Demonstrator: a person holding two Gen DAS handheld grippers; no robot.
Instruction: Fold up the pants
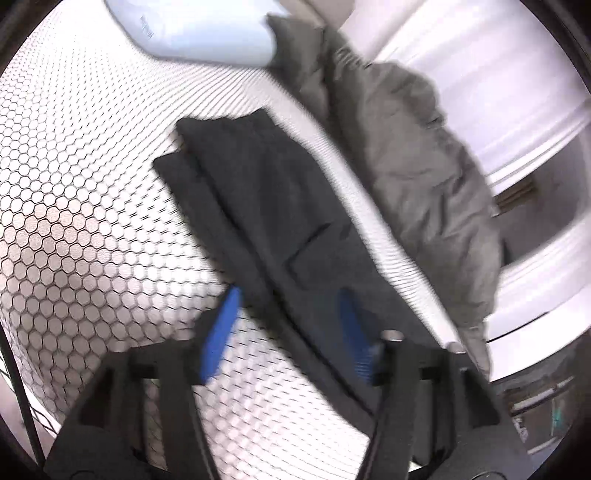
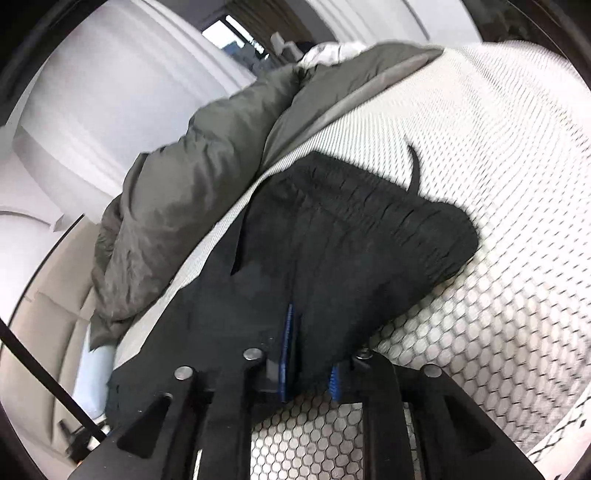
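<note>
Dark pants point(image 1: 273, 206) lie lengthwise on a white bed cover with a honeycomb print point(image 1: 74, 221), legs stacked, hems at the far end. My left gripper point(image 1: 288, 317) is open, its blue pads astride the near part of the legs, holding nothing. In the right wrist view the gathered waistband point(image 2: 388, 221) of the pants point(image 2: 332, 258) is bunched up, a drawstring point(image 2: 415, 166) sticking out. My right gripper point(image 2: 310, 350) has its blue pads close together with a fold of the dark fabric between them.
A grey-green quilt point(image 1: 417, 166) is heaped along the far edge of the bed, also in the right wrist view point(image 2: 192, 184). A pale blue pillow point(image 1: 207, 29) lies at the head. White wall panels point(image 1: 498, 74) stand beyond the bed.
</note>
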